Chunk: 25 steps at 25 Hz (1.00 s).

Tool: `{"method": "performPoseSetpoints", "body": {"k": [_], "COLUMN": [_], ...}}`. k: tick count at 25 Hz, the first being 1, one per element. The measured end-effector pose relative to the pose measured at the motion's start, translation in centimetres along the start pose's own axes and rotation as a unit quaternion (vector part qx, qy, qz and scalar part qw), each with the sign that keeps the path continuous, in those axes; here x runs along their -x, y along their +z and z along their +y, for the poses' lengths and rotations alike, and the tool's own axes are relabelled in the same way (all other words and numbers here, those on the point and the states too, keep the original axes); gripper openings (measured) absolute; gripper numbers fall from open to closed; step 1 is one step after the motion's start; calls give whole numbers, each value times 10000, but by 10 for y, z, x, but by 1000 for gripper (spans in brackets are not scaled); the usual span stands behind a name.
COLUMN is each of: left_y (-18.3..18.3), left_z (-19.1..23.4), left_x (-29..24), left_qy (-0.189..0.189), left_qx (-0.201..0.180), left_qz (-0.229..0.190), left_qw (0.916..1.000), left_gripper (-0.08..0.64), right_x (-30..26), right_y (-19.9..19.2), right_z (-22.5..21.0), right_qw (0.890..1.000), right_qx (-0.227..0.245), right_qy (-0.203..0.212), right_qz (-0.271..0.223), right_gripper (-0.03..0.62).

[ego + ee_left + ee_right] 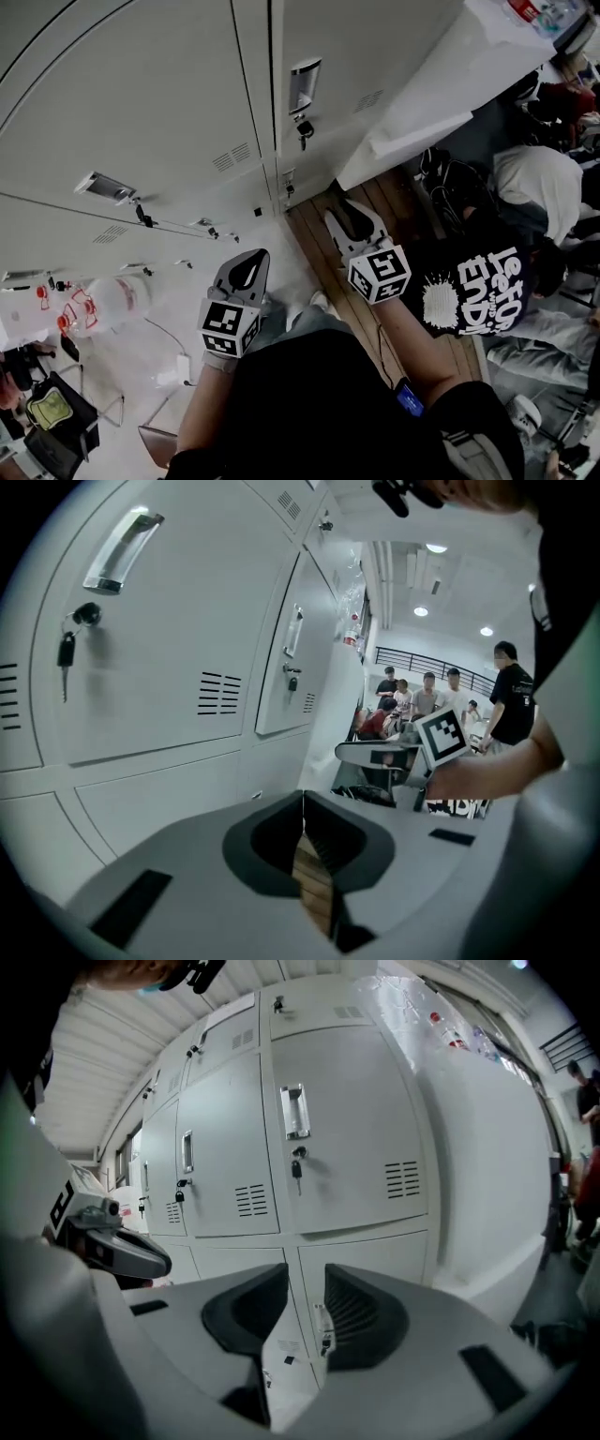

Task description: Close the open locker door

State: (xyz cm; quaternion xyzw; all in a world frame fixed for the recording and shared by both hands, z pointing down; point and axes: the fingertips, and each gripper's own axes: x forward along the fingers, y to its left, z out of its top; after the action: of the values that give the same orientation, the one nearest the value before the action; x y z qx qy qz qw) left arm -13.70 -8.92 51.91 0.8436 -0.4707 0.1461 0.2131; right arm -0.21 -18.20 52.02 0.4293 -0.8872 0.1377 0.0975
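1. Before the bank of pale grey lockers, the person holds both grippers out toward the doors, and neither touches a door.
2. The right gripper faces the locker door at the end of the bank. That door lies flush with its neighbours, with its handle upright and a key hanging in the lock just beneath.
3. The right claw's jaws stand apart with a clear gap and nothing between them; only the lower doors show through the gap.
4. The left gripper has its jaws together at the tips and holds nothing. A sliver of wooden floor shows behind them.
5. In the head view the left gripper sits lower and further left. The right one is nearer the bank's end corner, above the floorboards.
6. The right gripper's marker cube shows in the left gripper view, off to the right of the closed jaws.
7. Several people stand well apart from the lockers, further down the room.
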Motion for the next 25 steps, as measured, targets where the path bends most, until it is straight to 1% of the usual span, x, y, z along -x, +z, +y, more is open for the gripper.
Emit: {"method": "performPoseSetpoints", "body": {"k": [7,16,20,25], "left_y": [20,53,70,93], "left_z": [-35,-84,-100,-111], "left_x": [-20,-25,-22,-14], "left_qy": [-577,-1253,-1486,-1645], "left_qx": [-114,-420,-571,-695], "left_qz": [-23,-162,-263,-482], "left_qw": [9983,9911,9869,9827], "left_gripper": [23,23,23,23], "right_x": [65,130,151,172], "right_y": [28,51,66,80], "right_z": [-15,-15,-8,-2], "right_qw": [9988,9970,9962,9949], "right_qx": [-28,-79,-89,2], "right_qy": [-436,-672,-718,-821], "right_qz": [-229,-371,-488,-589], "right_gripper": [121,94,91,91]}}
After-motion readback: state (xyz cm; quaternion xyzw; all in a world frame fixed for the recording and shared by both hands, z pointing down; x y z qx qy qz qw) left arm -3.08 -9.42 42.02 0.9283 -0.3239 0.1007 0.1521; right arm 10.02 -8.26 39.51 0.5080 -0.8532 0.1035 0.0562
